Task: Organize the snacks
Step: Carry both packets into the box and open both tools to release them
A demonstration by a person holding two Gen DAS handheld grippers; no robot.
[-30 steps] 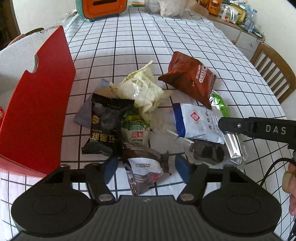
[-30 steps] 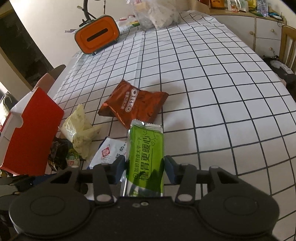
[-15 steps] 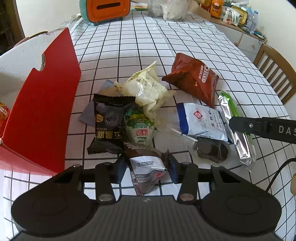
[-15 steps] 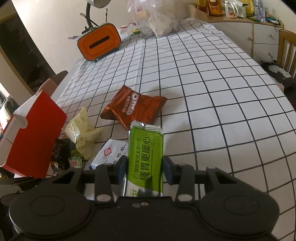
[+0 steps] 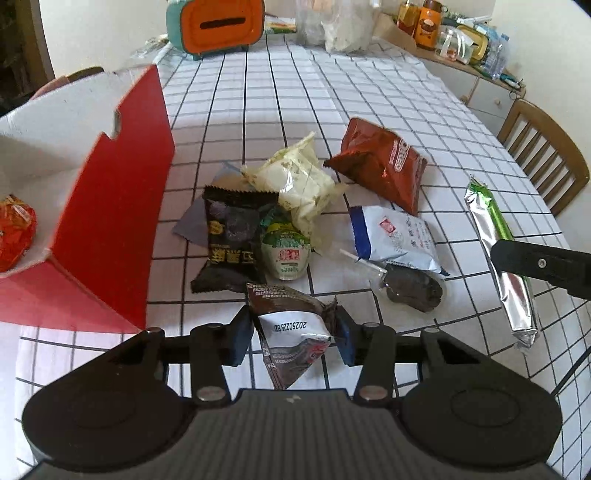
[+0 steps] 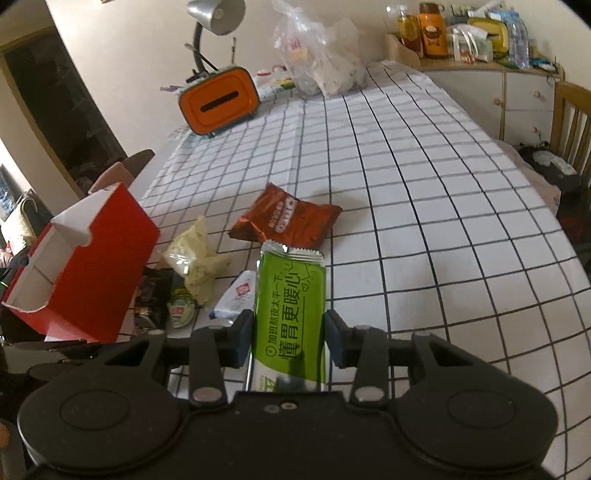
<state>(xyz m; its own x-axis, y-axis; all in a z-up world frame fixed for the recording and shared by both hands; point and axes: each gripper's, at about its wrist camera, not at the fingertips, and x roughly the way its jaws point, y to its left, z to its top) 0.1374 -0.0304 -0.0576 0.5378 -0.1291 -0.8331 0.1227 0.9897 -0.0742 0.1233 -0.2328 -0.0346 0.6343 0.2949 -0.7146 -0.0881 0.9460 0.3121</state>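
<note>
My left gripper [image 5: 291, 334] is shut on a dark brown snack packet [image 5: 291, 328] with a white date label, held just above the table. My right gripper [image 6: 290, 338] is shut on a long green snack bar [image 6: 291, 314], lifted off the table; the bar also shows in the left wrist view [image 5: 498, 254]. A pile of snacks lies ahead: a black packet [image 5: 231, 240], a green-lidded cup [image 5: 284, 254], a pale yellow bag [image 5: 295, 181], a red-brown Oreo bag [image 5: 380, 166], a white-blue packet [image 5: 391, 236] and a dark lollipop [image 5: 413, 291].
A red open box [image 5: 110, 206] stands at the left with an orange-red snack [image 5: 14, 229] inside. An orange tissue box [image 5: 218, 26] and a plastic bag [image 6: 317, 59] sit at the table's far end. A wooden chair [image 5: 543, 162] stands at the right edge.
My left gripper closed on the brown packet and lifted it. My right gripper closed on the green bar and raised it off the table to the right.
</note>
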